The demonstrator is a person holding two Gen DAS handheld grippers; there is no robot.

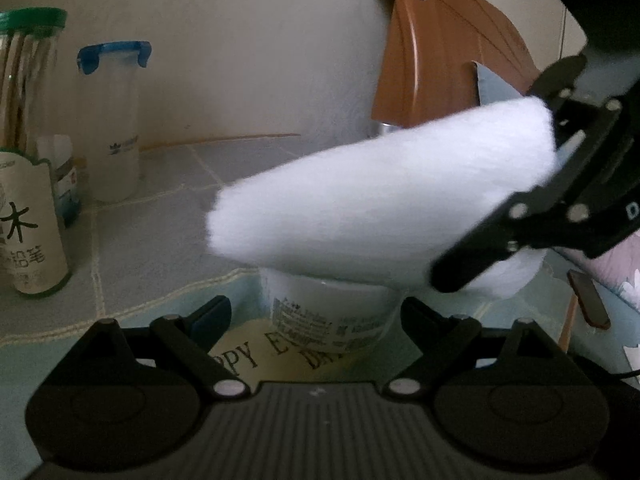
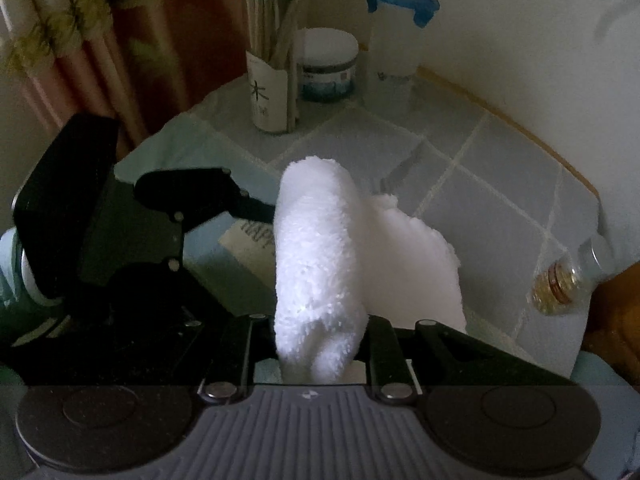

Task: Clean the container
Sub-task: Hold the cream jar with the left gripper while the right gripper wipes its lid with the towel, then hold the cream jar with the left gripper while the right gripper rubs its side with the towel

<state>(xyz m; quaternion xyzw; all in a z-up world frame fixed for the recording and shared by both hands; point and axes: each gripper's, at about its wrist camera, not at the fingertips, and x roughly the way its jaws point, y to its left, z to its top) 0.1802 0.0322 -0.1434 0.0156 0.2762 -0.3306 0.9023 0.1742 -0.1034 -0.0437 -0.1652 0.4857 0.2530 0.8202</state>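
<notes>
Right tool (image 2: 320,344) tilted steeply down, pinching a fluffy white cloth (image 2: 316,264).
Left tool (image 1: 320,312) spread wide around a white labelled plastic container (image 1: 332,316).

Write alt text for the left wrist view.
A white cloth, pinched in the right gripper, hangs over a white tub that sits between the wide-set fingers of the left gripper. Behind, on a tiled tabletop, stand a green-lidded pencil jar and a blue-lidded container.
</notes>
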